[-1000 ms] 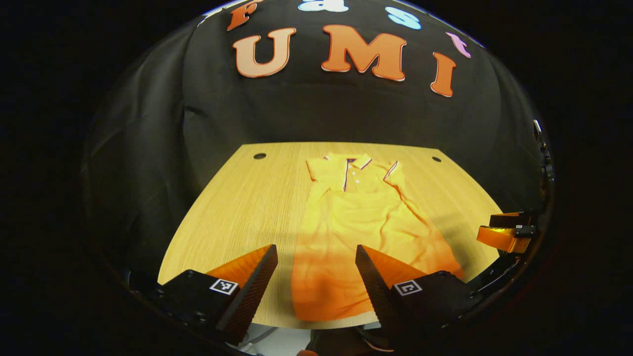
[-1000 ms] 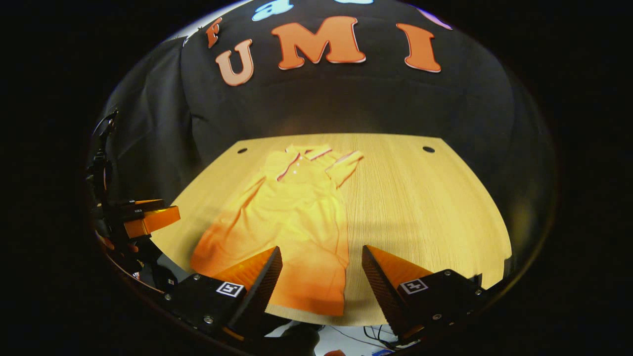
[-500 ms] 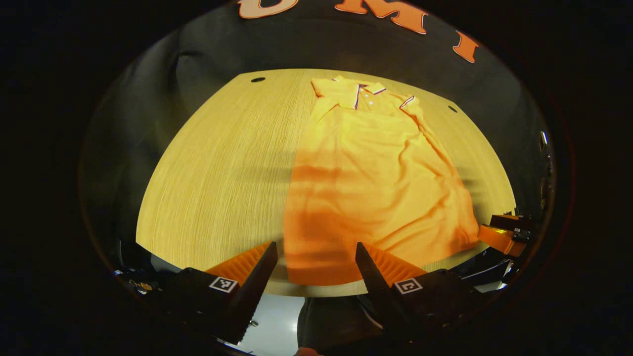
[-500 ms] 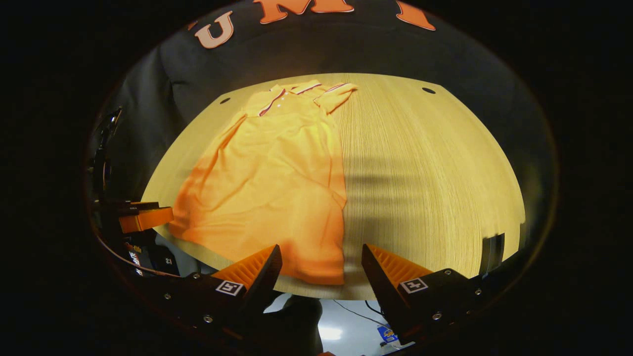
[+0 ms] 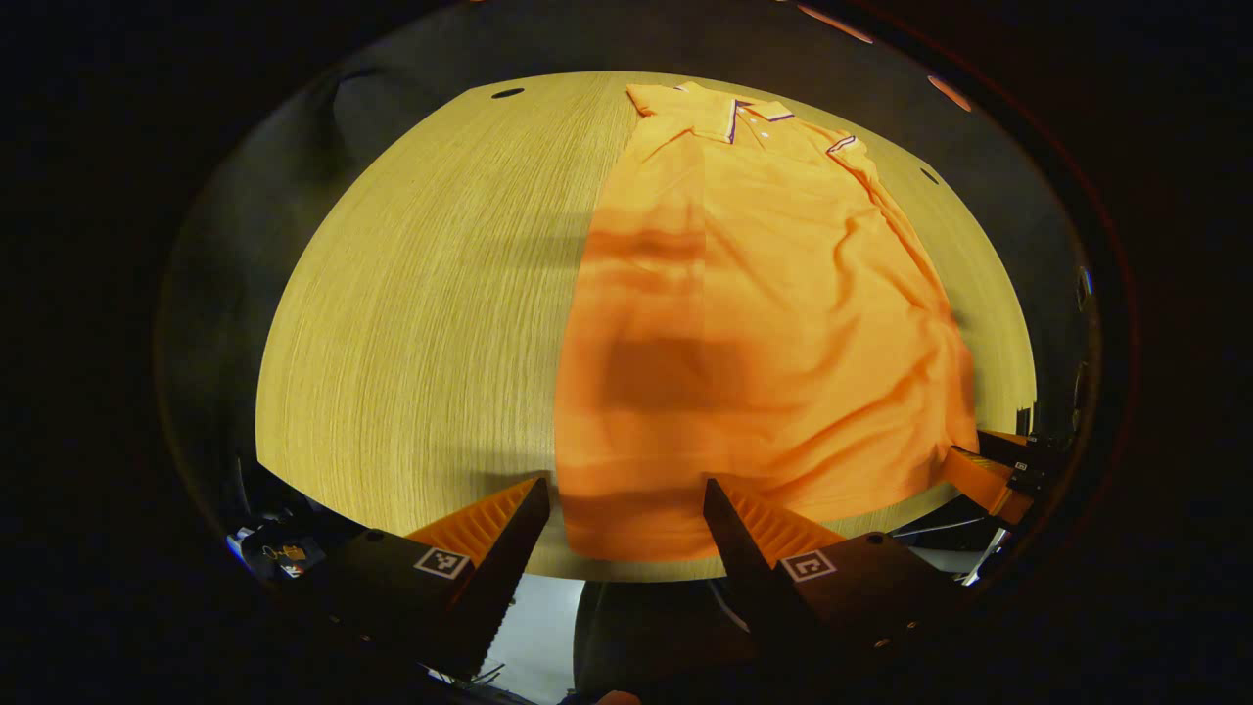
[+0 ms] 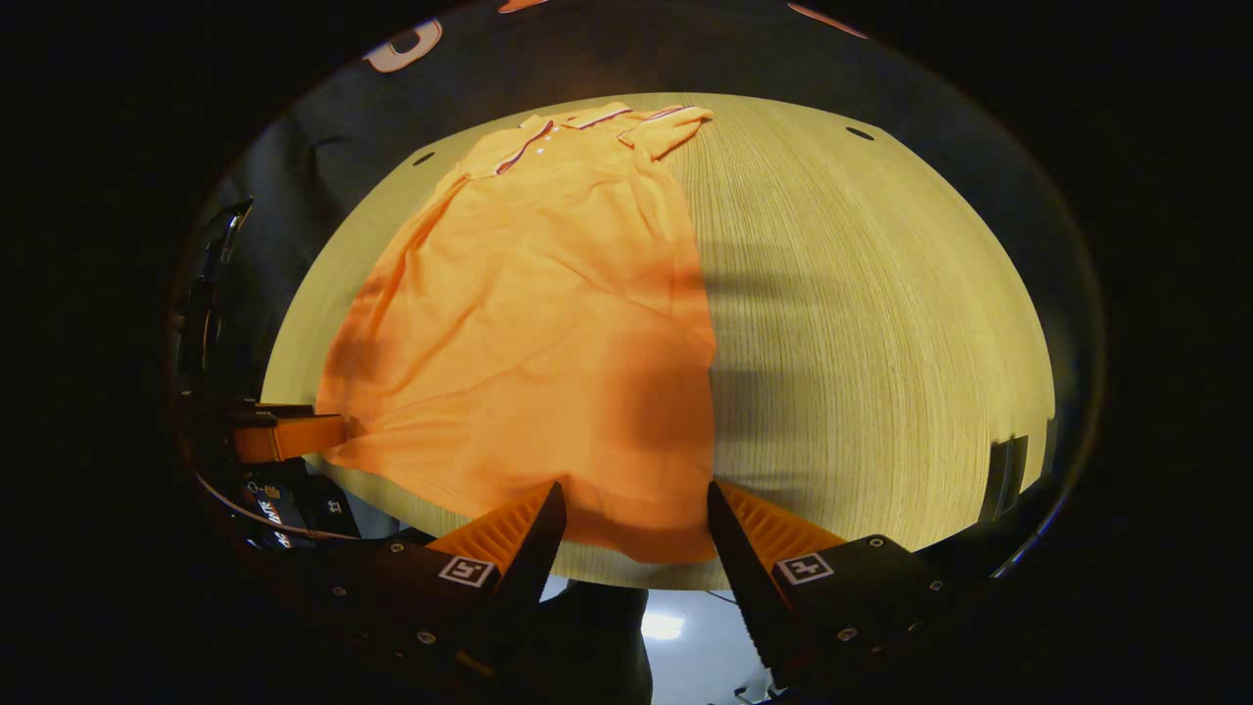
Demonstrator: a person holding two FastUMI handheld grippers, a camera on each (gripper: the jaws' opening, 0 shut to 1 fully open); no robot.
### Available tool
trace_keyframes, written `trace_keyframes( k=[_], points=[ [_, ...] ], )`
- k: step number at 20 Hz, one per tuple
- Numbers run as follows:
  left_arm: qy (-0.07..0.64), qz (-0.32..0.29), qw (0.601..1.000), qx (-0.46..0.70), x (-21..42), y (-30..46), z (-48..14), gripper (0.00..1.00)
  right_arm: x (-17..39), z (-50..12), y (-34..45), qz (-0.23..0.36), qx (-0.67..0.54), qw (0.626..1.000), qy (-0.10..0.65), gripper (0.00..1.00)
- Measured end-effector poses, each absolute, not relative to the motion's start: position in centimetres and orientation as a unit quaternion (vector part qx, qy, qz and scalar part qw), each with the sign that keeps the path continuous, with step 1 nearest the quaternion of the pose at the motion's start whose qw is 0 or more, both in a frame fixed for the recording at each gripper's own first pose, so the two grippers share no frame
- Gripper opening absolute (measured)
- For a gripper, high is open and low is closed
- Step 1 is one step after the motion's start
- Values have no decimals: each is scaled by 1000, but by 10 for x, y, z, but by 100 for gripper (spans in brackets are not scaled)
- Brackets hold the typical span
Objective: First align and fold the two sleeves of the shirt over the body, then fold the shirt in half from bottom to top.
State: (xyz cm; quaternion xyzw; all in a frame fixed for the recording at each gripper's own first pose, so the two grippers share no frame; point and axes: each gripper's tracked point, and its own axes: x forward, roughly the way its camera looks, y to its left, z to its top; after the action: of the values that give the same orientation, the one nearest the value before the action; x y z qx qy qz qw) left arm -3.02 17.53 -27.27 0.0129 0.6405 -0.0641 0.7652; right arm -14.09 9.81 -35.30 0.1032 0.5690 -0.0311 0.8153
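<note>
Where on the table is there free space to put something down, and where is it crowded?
Bare wood lies on both sides of the orange shirt: a broad strip of table between its long edge and the table's rim beside the left claw, and another beside the right claw. The middle and the near edge, under the hem, are crowded.

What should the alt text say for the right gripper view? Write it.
An orange polo shirt lies flat on a light wooden table, collar far, sleeves folded in. The right claw is open over its near hem; the left claw is at the hem's other corner.
</note>
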Motion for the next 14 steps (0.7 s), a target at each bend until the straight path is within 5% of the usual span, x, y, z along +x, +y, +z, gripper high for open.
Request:
trace_keyframes(
  k=[7, 9, 10, 12, 13, 14],
  points=[
    [650, -72, 756, 38, -18, 161, -279, 97, -136, -360, 102, -47, 55, 787, 612, 81],
    [655, -95, 749, 42, -19, 150, -278, 80, -134, -360, 103, -62, 70, 780, 619, 52],
    [656, -91, 749, 29, -22, 146, -271, 56, -133, -357, 106, -56, 87, 780, 617, 31],
    [666, -102, 738, 4, -26, 141, -277, 7, -138, -359, 145, 3, 207, 758, 618, 18],
    [673, -105, 732, -24, -30, 137, -275, 6, -141, -349, 146, -10, 267, 741, 617, 17],
    [672, -106, 732, -36, -29, 138, -271, 7, -142, -354, 149, -12, 293, 732, 614, 4]
  ],
)
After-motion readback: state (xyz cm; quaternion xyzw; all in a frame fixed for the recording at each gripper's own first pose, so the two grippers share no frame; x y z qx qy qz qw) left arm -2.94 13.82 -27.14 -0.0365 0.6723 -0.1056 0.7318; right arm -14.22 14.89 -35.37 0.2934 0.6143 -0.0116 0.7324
